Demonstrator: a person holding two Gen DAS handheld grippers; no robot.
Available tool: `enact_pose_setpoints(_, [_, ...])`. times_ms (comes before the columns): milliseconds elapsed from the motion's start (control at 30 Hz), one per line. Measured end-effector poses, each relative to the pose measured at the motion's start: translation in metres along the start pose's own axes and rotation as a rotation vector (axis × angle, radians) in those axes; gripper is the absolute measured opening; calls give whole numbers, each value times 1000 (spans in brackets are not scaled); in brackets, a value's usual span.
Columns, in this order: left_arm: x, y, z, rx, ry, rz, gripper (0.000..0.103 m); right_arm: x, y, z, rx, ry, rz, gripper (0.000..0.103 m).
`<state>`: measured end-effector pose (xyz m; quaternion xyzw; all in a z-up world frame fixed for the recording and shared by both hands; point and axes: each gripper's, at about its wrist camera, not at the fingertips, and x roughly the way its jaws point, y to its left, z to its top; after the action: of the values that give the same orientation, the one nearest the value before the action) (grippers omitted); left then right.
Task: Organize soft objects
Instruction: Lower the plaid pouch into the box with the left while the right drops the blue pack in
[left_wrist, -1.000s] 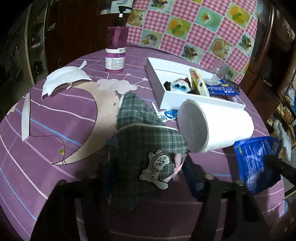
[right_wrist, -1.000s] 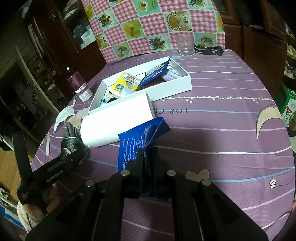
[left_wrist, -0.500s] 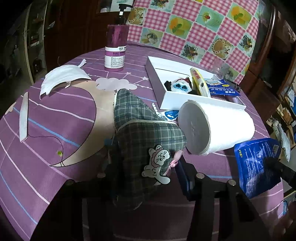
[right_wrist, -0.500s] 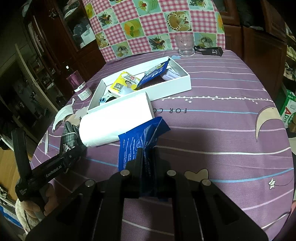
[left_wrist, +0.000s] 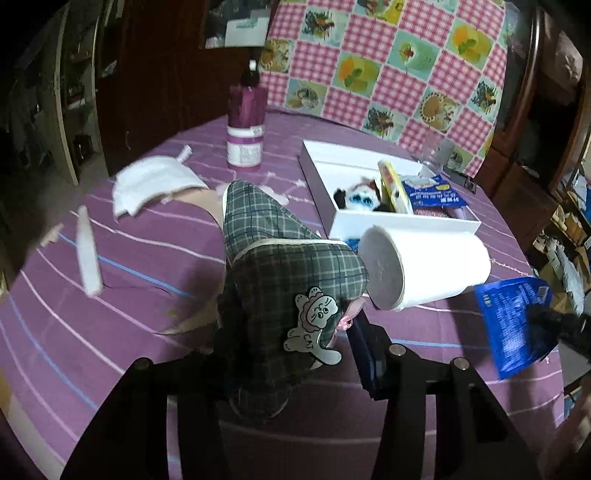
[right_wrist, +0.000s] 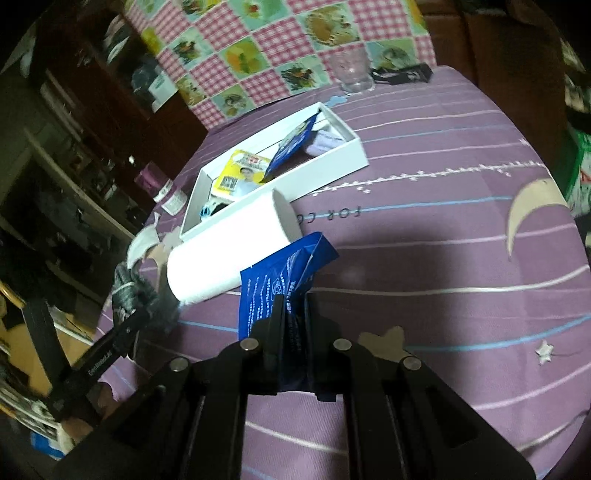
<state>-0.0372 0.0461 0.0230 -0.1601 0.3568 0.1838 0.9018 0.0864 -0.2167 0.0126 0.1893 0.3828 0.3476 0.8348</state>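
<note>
The left gripper (left_wrist: 291, 332) clasped a green plaid slipper (left_wrist: 280, 273) bearing a cat patch, its heel trailing toward the table's (left_wrist: 110, 332) middle. The right gripper (right_wrist: 291, 314), jaws narrow, pinched a crumpled blue packet (right_wrist: 280, 273) above the purple cloth. A white paper roll (left_wrist: 424, 266) lay on its side just beside the slipper, between it and the white box (left_wrist: 399, 223), which held a plush toy (left_wrist: 356, 195) and packets. A mask (left_wrist: 151, 181) and bottle (left_wrist: 245, 125) stood farther off.

Pump bottle (left_wrist: 246, 127) stood upright at the table's (right_wrist: 443, 258) far edge — glass (right_wrist: 351, 72) near the checkered cloth (left_wrist: 388, 62) behind.
</note>
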Motion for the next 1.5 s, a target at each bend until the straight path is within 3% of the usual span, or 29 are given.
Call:
enact_pose_setpoints(233, [-33,-5,42,38,-74,3,48,-58,1,50,52,-75,-3,10])
enact_pose_setpoints(367, [-31,-19,78,53,-95,-42,48,-64,13,86,69,-130,13,11])
enact_pose_setpoints(533, [-9,-39,110,62,-90,-70,48,-29,30,128,88,-126,48,11])
enact_pose_setpoints(767, [47,-66,147,26,-55,-87,48,51,30,172,182,-55,153,11])
enact_pose_setpoints(900, [75,-70,151,12,-86,-42,48,89,25,180,169,-53,110,11])
enact_pose_setpoints(1000, [102,-66,145,24,-42,-12,48,115,17,177,158,-41,75,11])
enact_pose_setpoints(1167, [139,-54,135,-18,53,-66,48,148,4,168,136,-13,-16,11])
enact_pose_setpoints(1333, [148,-60,130,18,51,-89,48,158,5,163,101,10,-22,13])
enact_pose_setpoints(1500, [147,-52,129,-24,57,-132,49,156,9,161,84,10,-4,15])
